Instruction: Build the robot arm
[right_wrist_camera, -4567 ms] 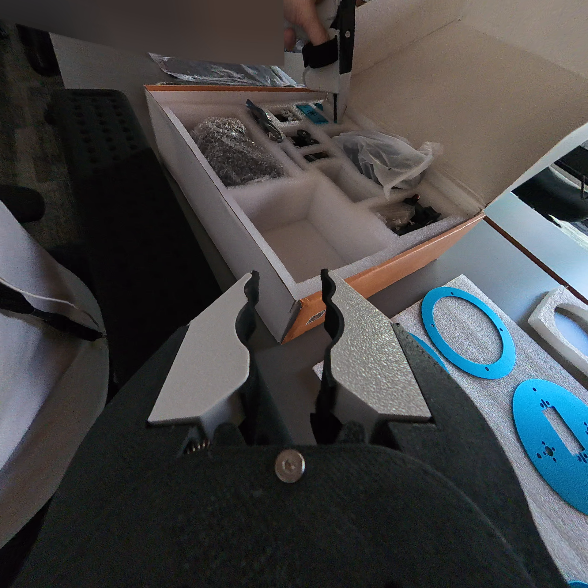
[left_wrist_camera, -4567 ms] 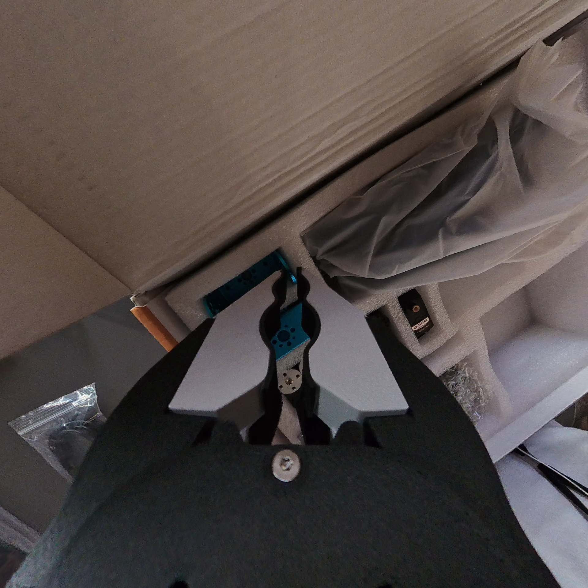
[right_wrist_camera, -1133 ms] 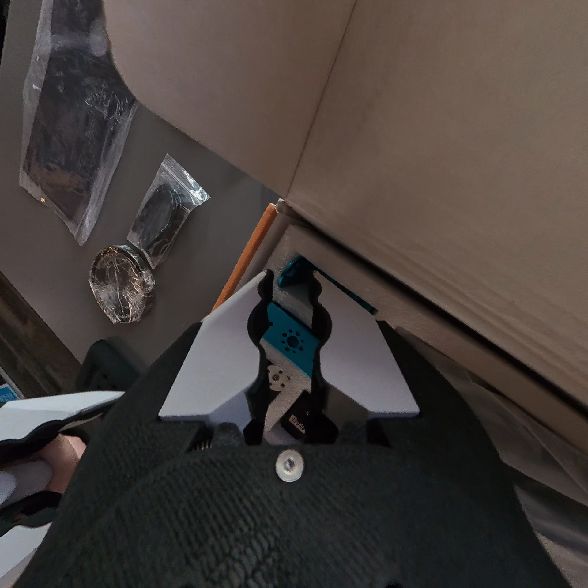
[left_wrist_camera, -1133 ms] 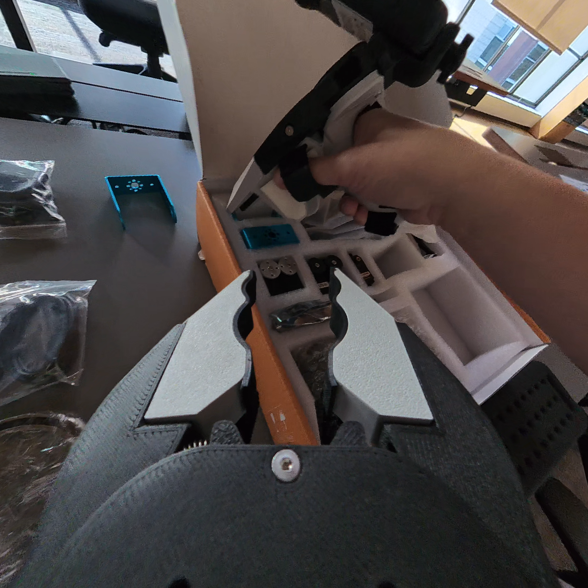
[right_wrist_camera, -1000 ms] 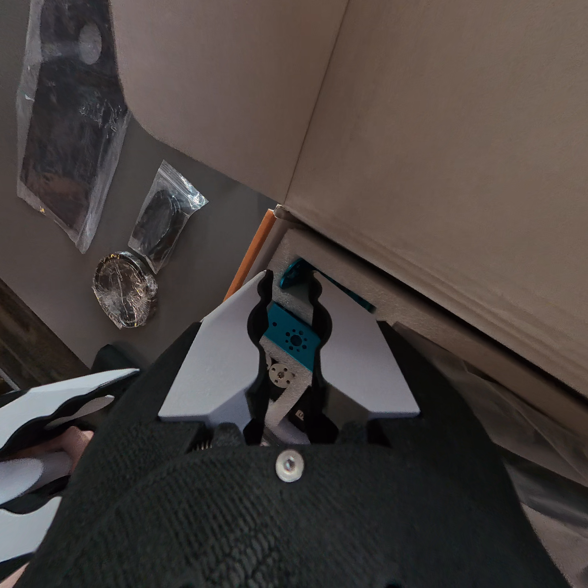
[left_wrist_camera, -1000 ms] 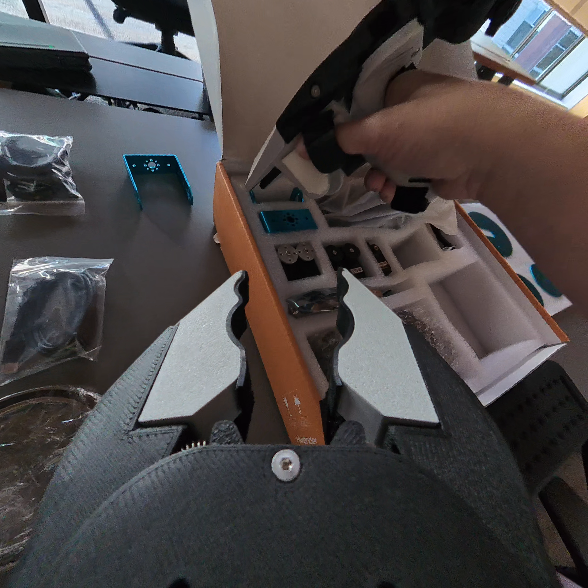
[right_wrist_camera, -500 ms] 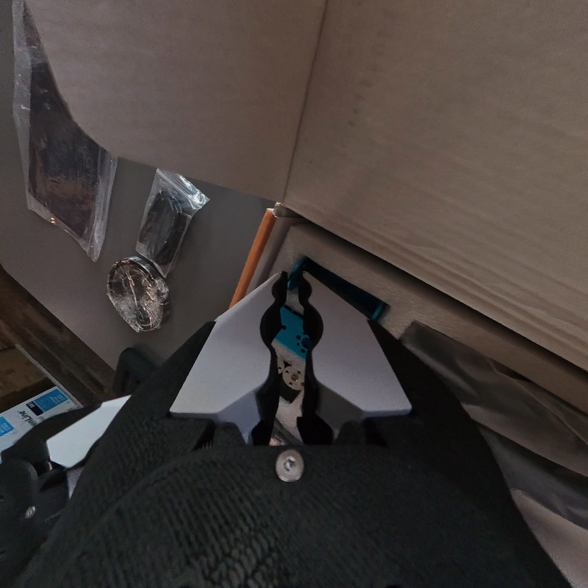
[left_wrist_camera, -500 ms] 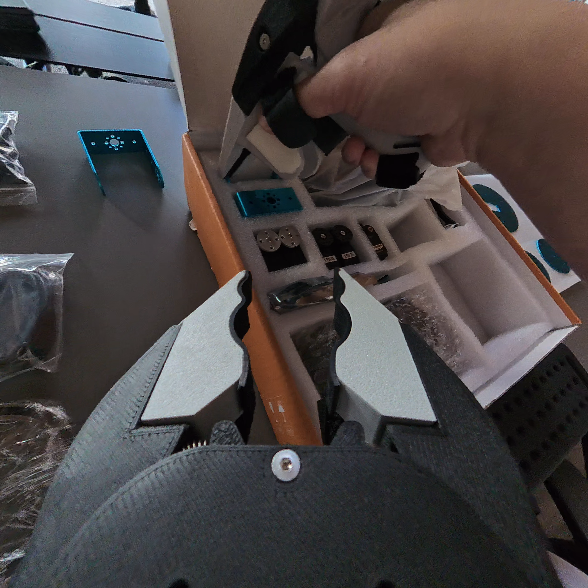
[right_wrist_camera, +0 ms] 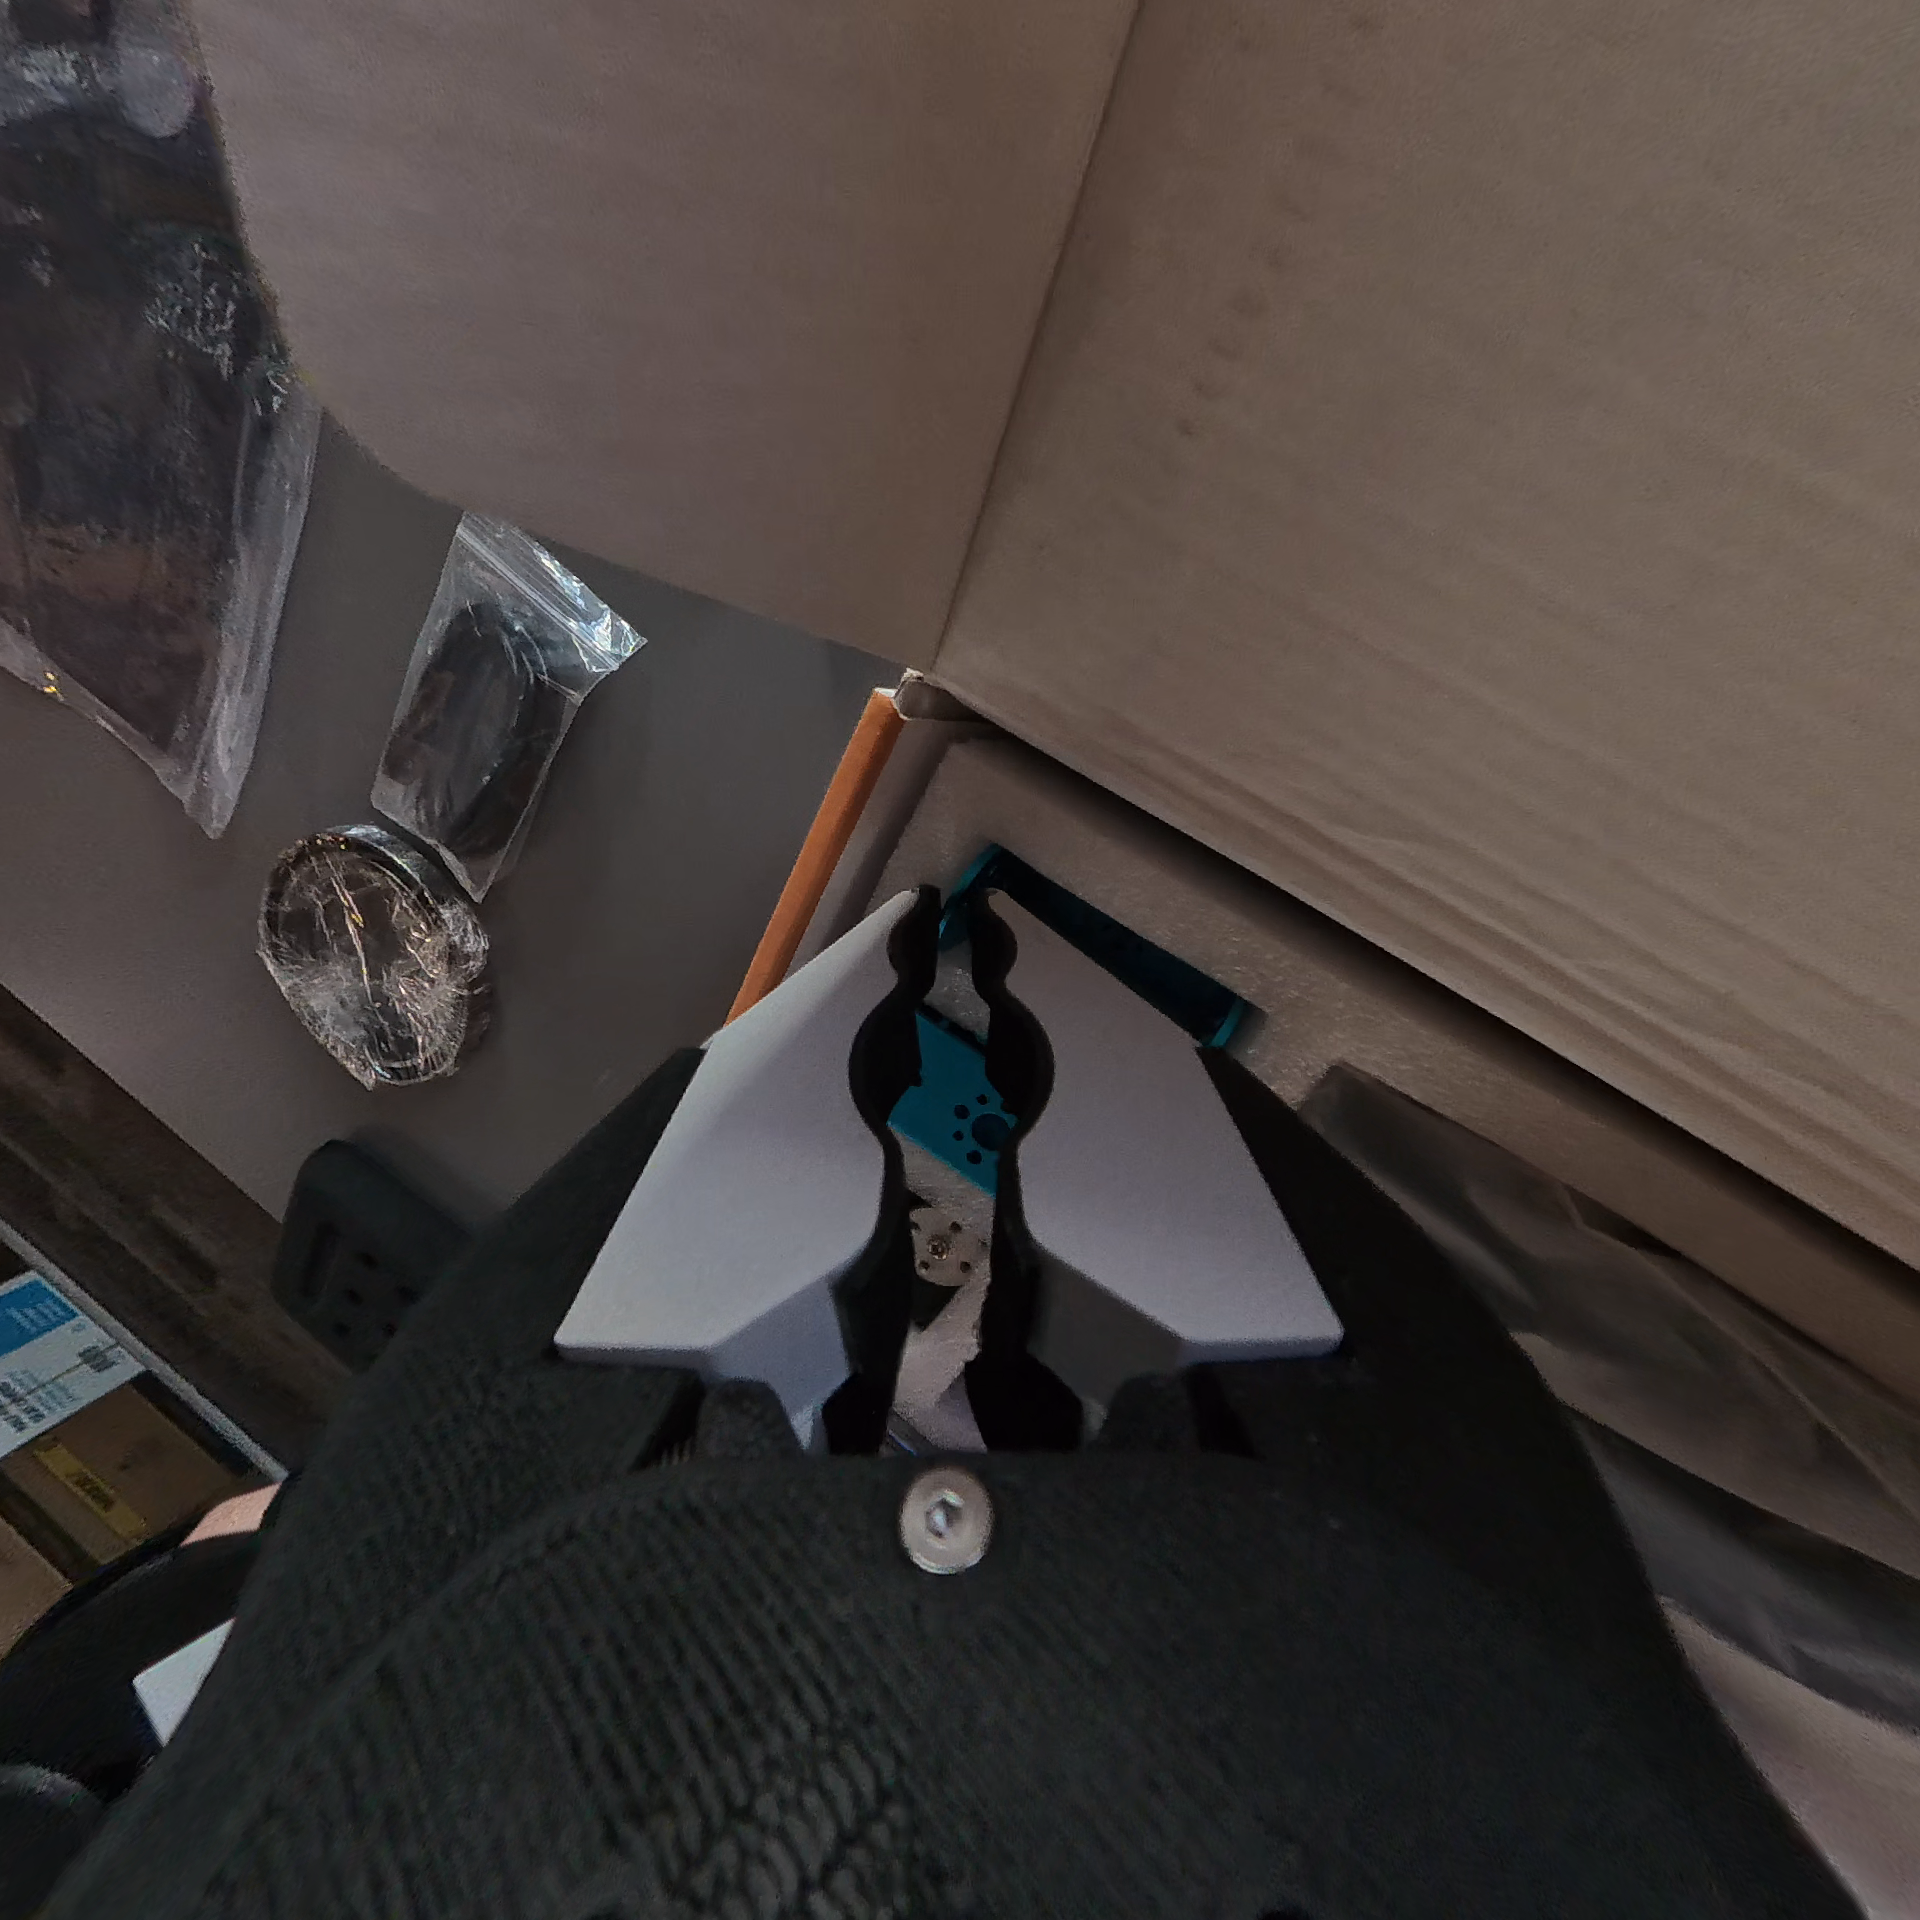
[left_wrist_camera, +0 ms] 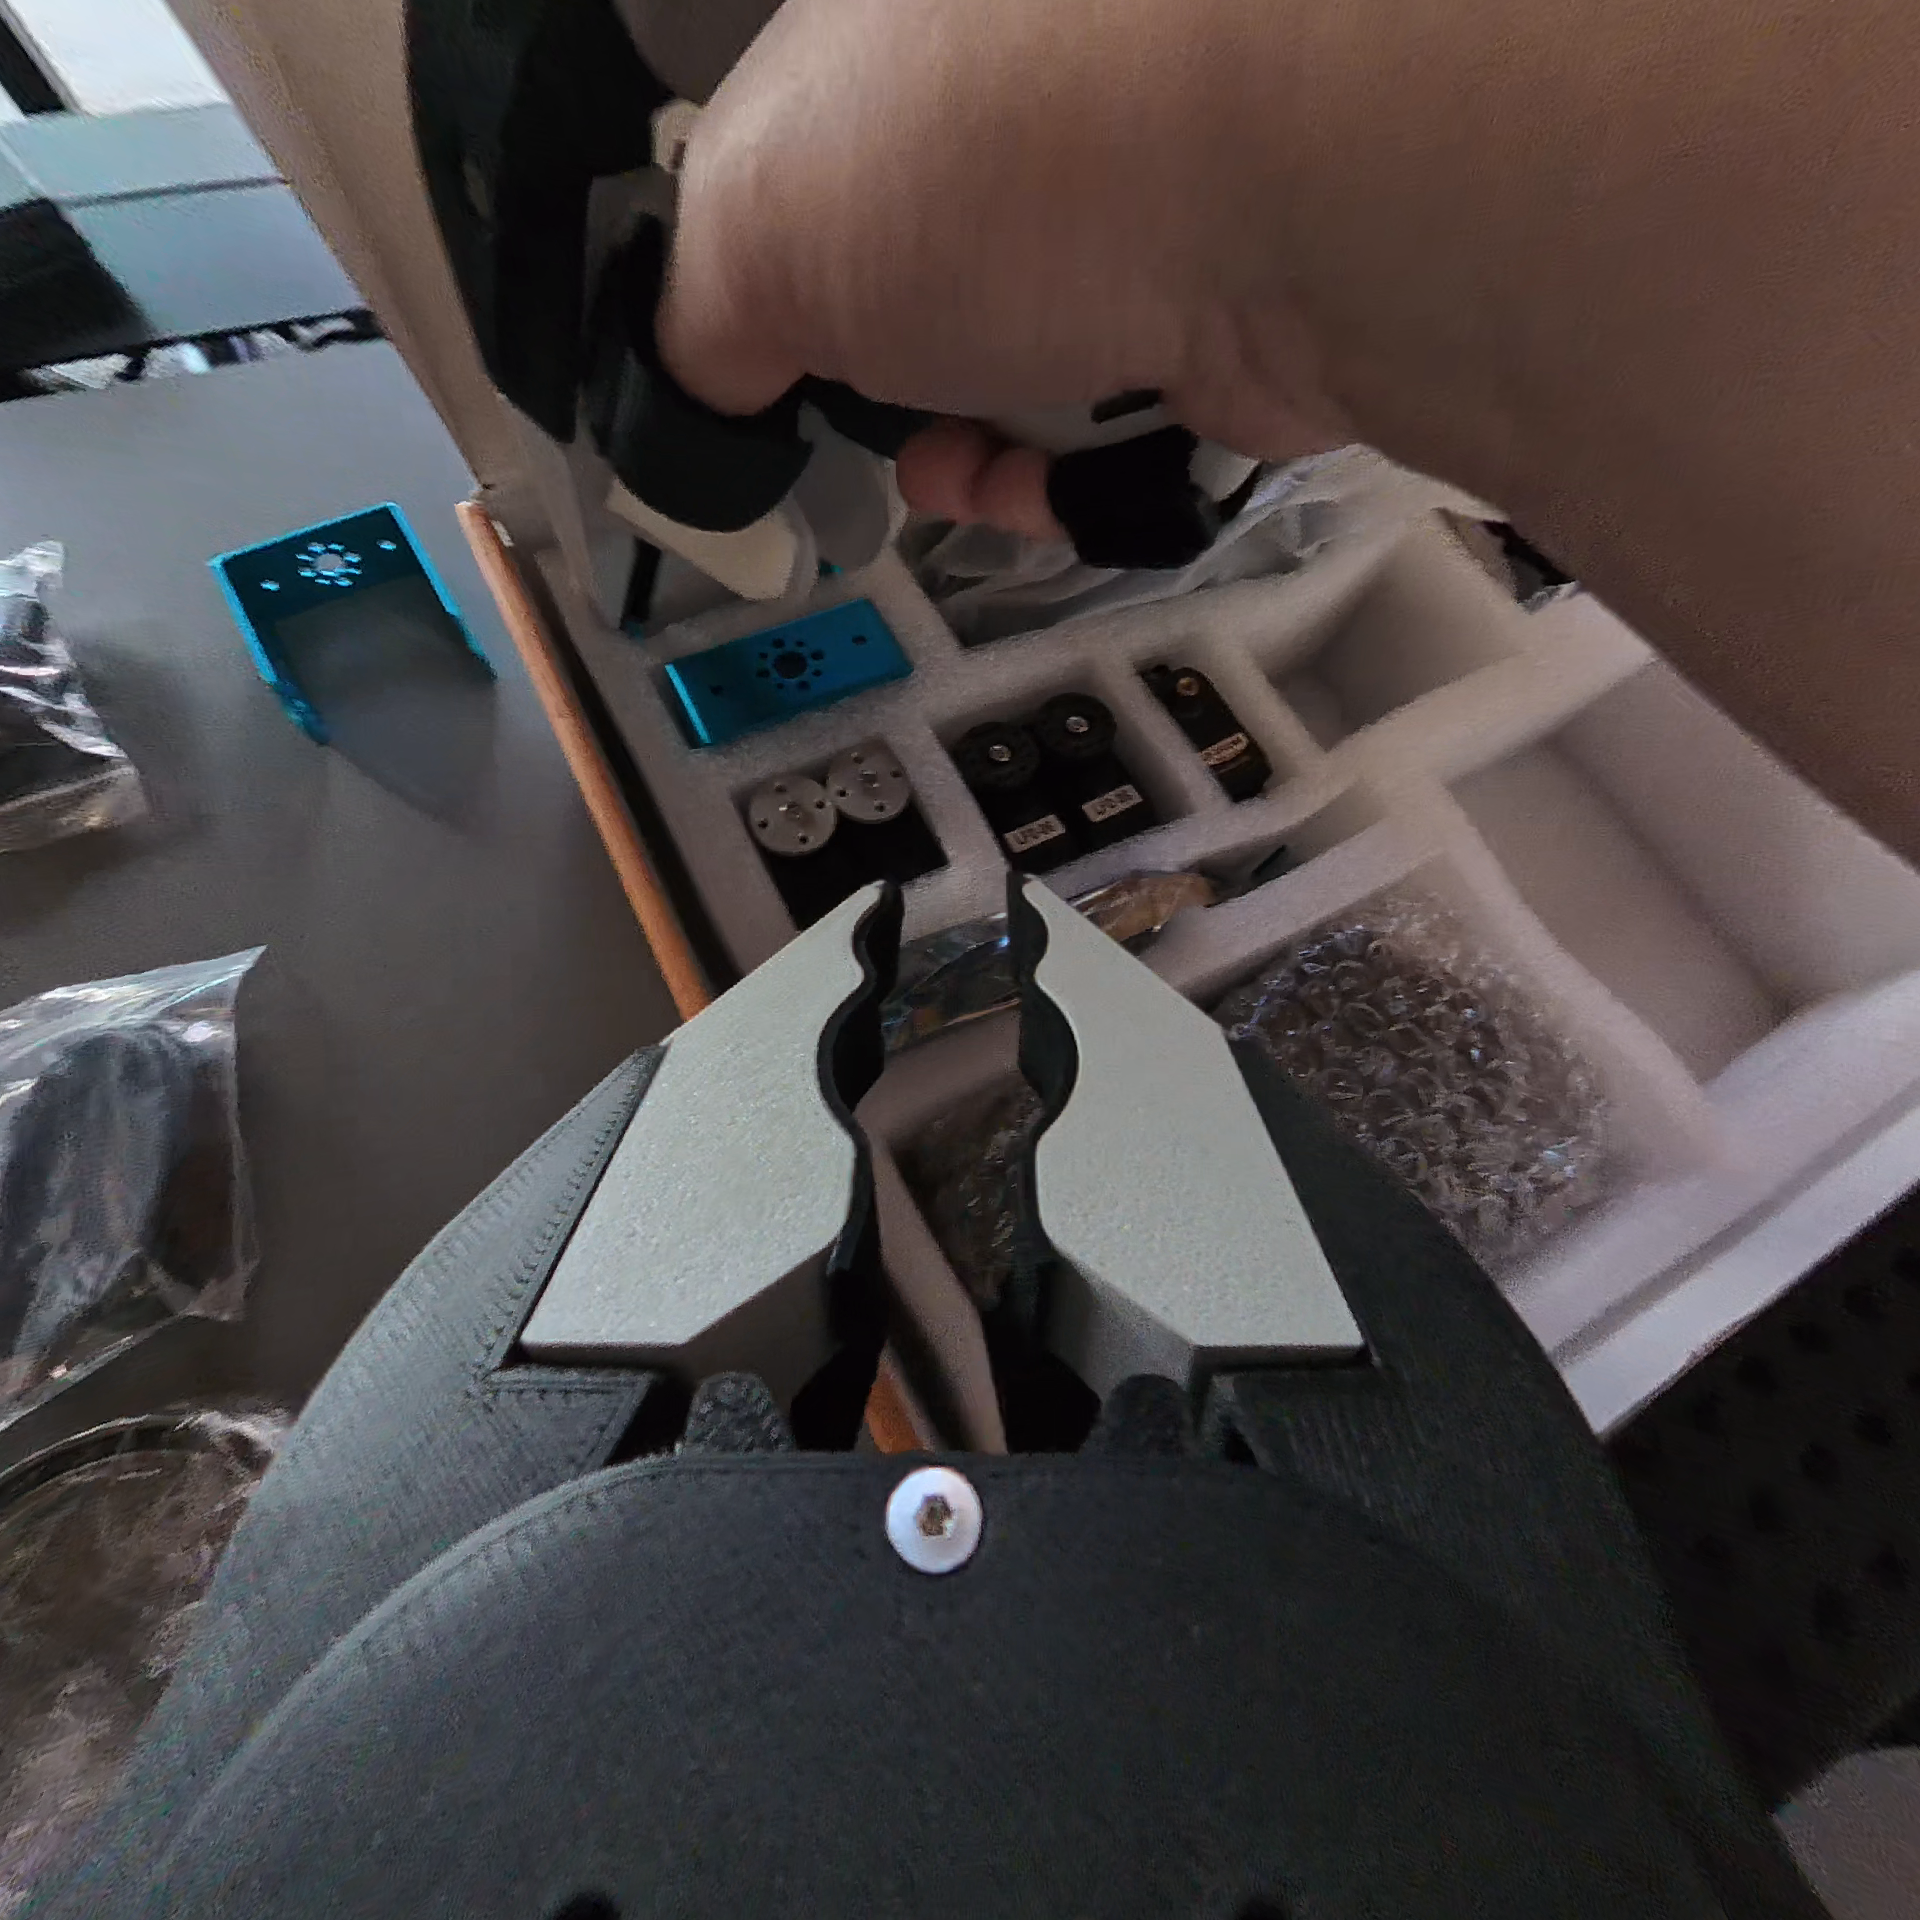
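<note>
An open orange-edged box [left_wrist_camera: 582, 727] holds white foam with parts in slots. My right gripper [right_wrist_camera: 951, 906] reaches into the far corner under the lid [right_wrist_camera: 1455, 416]. Its jaws are shut on the end of a blue bracket [right_wrist_camera: 1122, 966] standing in the slot by the lid. A second blue bracket [right_wrist_camera: 951, 1117] lies flat just below; it also shows in the left wrist view [left_wrist_camera: 784, 670]. A hand [left_wrist_camera: 1039, 208] holds that gripper and hides its tips there. My left gripper [left_wrist_camera: 956, 890] is open with a narrow gap, empty, above a foil bag [left_wrist_camera: 956, 966].
A blue U-bracket [left_wrist_camera: 332, 613] lies on the dark table left of the box. Servos [left_wrist_camera: 1049, 769] and silver hubs [left_wrist_camera: 821, 805] fill slots; bubble wrap [left_wrist_camera: 1403, 1060] fills another. Plastic bags [right_wrist_camera: 488, 707] and a wrapped round item [right_wrist_camera: 369, 956] lie on the table. The blue U-bracket [left_wrist_camera: 332, 613] is closer to my right gripper, around 15 cm from its tips; the left tips are 25 cm off.
My right gripper's jaws have closed from a wider gap onto the blue bracket's end. My left gripper has moved in over the box and its jaws have narrowed.
</note>
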`<state>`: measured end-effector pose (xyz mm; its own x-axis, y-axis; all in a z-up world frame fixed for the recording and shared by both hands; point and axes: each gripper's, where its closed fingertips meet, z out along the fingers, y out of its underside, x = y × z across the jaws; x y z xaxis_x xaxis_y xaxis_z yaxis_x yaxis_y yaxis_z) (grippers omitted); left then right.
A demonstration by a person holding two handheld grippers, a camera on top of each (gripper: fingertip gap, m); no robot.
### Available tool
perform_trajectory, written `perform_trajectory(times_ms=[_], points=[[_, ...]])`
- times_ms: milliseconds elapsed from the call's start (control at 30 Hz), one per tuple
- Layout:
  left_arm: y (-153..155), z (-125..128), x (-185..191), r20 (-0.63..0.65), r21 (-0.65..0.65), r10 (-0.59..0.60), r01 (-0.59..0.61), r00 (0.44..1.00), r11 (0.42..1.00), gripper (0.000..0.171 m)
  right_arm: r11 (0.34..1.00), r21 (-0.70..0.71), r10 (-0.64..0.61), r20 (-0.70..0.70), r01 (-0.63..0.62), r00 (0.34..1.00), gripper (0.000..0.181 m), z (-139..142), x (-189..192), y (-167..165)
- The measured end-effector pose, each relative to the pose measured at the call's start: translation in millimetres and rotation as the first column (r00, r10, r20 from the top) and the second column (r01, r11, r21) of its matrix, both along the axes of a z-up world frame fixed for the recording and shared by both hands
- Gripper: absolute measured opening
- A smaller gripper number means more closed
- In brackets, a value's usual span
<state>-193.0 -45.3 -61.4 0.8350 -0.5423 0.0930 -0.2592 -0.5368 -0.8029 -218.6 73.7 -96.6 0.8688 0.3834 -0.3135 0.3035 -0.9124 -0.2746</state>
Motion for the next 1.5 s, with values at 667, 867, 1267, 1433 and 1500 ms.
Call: perform_trajectory(times_ms=[667, 867, 1267, 1433, 1500], points=[[5, -29, 8, -0.146, -0.094, -0.070, 0.057, 0.987, 0.994, 0.000, 0.999, 0.012, 0.031, -0.079, -0.030, 0.996, 0.001, 10, 7, -1], [5, -29, 9, -0.102, -0.126, -0.072, 0.059, 0.992, 0.990, 0.000, 0.999, 0.024, 0.029, -0.102, -0.026, 0.994, 0.001, 12, 8, -1], [5, -29, 9, -0.095, -0.125, -0.066, 0.054, 0.993, 0.991, 0.000, 0.998, 0.053, 0.036, -0.018, -0.035, 0.999, 0.002, 9, 8, 1], [5, -29, 9, -0.086, -0.125, -0.066, 0.055, 0.994, 0.991, 0.000, 0.989, 0.094, 0.091, 0.202, -0.112, 0.975, 0.008, 5, 9, 0], [5, -29, 9, -0.085, -0.124, -0.066, 0.055, 0.994, 0.991, 0.000, 0.988, 0.092, 0.097, 0.236, -0.122, 0.967, 0.009, -1, 8, -1]])
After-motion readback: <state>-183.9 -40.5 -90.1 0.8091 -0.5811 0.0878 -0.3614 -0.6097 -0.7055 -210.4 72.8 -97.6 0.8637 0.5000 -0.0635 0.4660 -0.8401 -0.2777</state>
